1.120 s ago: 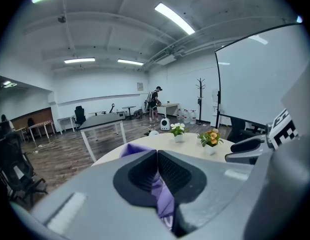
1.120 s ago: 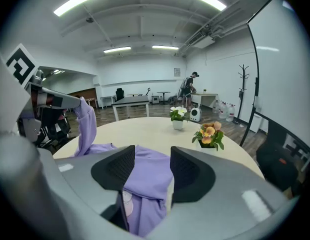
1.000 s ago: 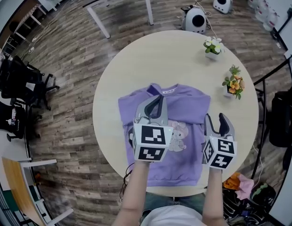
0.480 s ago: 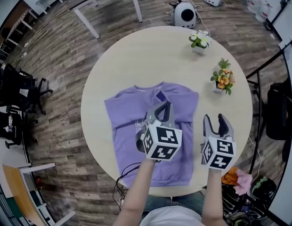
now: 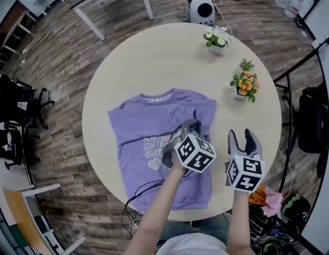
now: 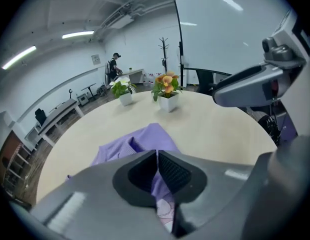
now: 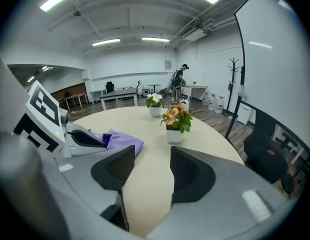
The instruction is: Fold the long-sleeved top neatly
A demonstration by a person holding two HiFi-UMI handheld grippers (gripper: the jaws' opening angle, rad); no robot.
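Round table: the pale beige round table [image 5: 154, 57] carries everything. Its broad flat surface is what folding needs, and the garment lies on the half nearer the person, within reach of both arms.
Purple top: the lilac long-sleeved knit top [image 5: 135, 134] lies printed front up, collar away from the person and hem toward them. Its right-hand part is gathered up toward the left gripper, probably the start of a fold inward. How the sleeves lie I cannot tell.
Left gripper: the grey two-jaw left gripper [image 5: 189, 127] points down at the table over the top's right side. Its jaws are together, clamped on a pinch of the purple cloth, which shows between the ribbed pads [image 6: 174, 170]. That hold suits carrying this side across the body.
Right gripper: the matching grey right gripper [image 5: 242, 137] hovers over bare tabletop just right of the garment, jaws apart with nothing between them. It looks placed to take the hem or shoulder next.
Flower pots: the small white pot of orange flowers [image 5: 243, 85] and the white pot of white flowers [image 5: 216, 39] stand toward the far right rim, well apart from the cloth.
Edges: the hem lies near the table's near rim, so a tug toward the person could slide cloth over it.
Open room: bare surface left of the top and beyond its collar leaves room to sweep a fold leftward. The right side offers less, since the pots stand there.
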